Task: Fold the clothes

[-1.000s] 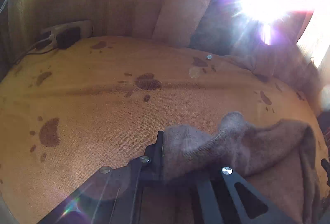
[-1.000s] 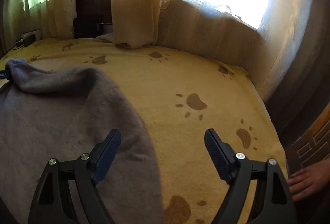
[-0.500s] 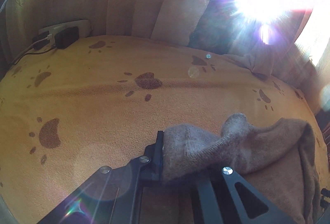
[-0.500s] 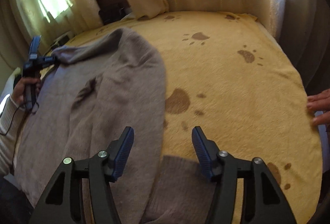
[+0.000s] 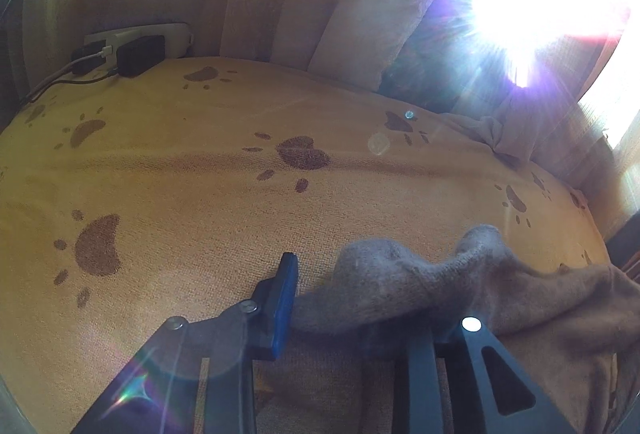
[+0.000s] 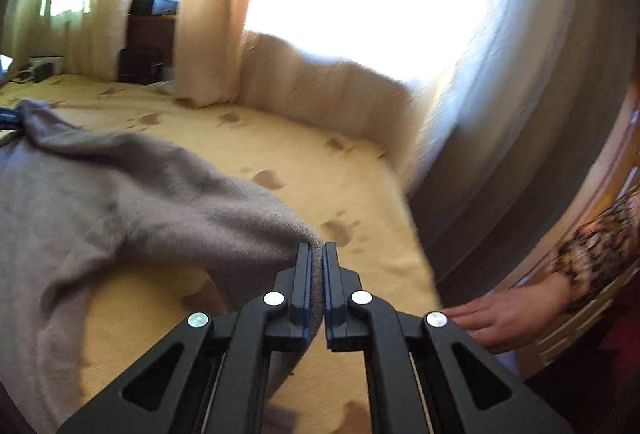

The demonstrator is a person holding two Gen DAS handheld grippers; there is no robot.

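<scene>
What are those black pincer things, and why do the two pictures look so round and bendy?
They are grabbing tools, one in each of a person's hands. Each carries a small wide-eyed camera looking along its fingers, which bends the picture. One picture comes from the left gripper, the other from the right gripper. A grey sweater lies on a yellow blanket printed with brown paw marks. The right gripper pinches the sweater's edge tightly. The left gripper's jaws are opening, with a bunch of sweater between them. Another person's hand rests at the blanket's edge.
</scene>
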